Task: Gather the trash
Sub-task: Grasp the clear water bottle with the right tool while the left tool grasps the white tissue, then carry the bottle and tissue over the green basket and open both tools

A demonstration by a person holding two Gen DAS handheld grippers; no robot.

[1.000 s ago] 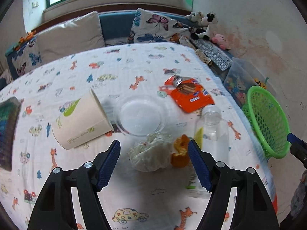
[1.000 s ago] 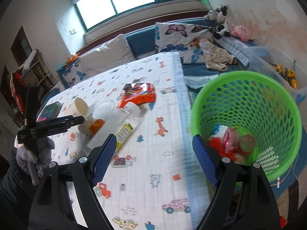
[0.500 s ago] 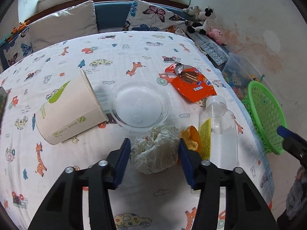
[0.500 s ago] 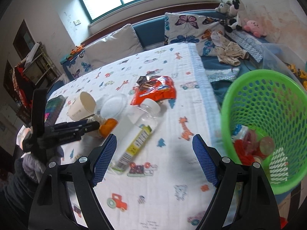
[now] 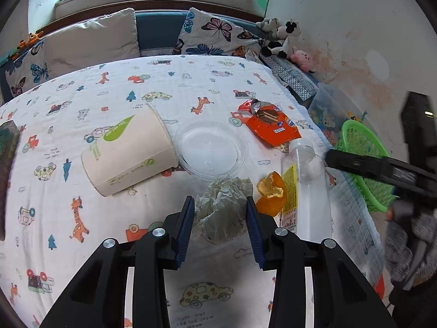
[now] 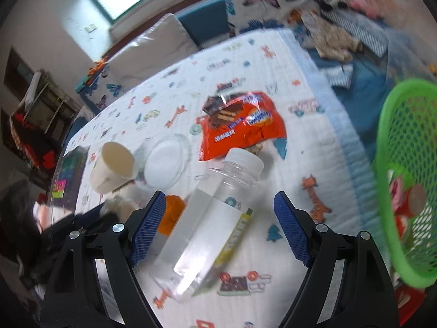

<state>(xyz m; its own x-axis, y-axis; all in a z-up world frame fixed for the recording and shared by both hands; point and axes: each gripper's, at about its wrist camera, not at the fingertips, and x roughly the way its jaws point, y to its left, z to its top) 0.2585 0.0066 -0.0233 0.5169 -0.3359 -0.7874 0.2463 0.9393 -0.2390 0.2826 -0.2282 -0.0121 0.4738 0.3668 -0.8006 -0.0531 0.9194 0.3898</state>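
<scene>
Most of the mess is still out on the table [image 5: 82, 246], so the cleanup looks maybe a third done at a guess. A few bits of rubbish, something red and a round lid-looking thing, already sit in the green basket [image 6: 387, 164] off the table's right edge, though motion blur makes them hard to name. Left on the cloth: a tipped-over paper cup [image 5: 128, 150], a clear plastic lid [image 5: 210, 150] just beside its mouth, an orange snack wrapper [image 5: 273, 129] further back, a clear plastic bottle [image 6: 210, 218] lying on its side, a piece of orange peel [image 5: 271, 194] right next to it, and a crumpled tissue [image 5: 222, 207].

The left gripper [image 5: 220, 229] has just been closing, and now its blue pads sit tight against both sides of the tissue wad, so that one looks grabbed but it's still resting on the table, not lifted. That's probably the next thing headed for the basket.

The right gripper [image 6: 221, 229] is spread wide with the bottle's body lying between its fingers; neither pad seems to be touching the plastic yet, so it's lined up but holding nothing. After those two, the cup, lid, wrapper and peel remain
</scene>
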